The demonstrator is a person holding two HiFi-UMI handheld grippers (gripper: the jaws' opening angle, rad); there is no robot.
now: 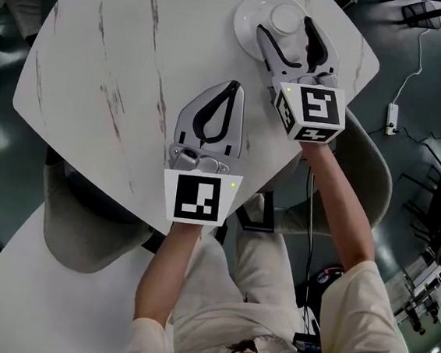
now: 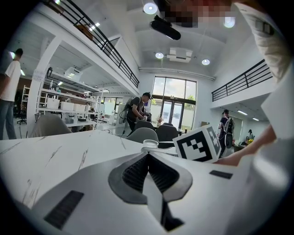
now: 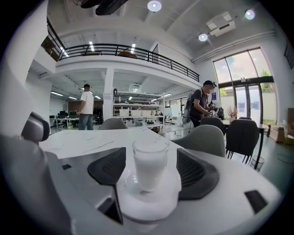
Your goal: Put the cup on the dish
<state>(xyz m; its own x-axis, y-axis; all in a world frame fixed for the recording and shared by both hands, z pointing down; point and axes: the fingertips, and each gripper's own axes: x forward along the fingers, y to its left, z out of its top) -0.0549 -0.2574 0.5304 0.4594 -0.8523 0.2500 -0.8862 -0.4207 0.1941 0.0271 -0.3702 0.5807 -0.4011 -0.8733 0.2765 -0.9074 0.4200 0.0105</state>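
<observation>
Shows the cup [image 1: 286, 18] standing up on the dish [image 1: 247, 24], top right in the head view. Has right gripper [image 1: 285, 27] jaws wide apart around it, not touching. Finds left gripper [image 1: 232, 87] pinched together, empty, lower, farther off.

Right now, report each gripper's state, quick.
Left gripper: closed, empty.
Right gripper: open, its jaws astride the small translucent cup on the round white dish, not gripping.

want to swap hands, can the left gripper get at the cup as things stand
Probably not cleanly. The cup stands on the dish between the open jaws of the right gripper, which flank both its sides. The left gripper, jaws shut, is over the table, nearer the person.
</observation>
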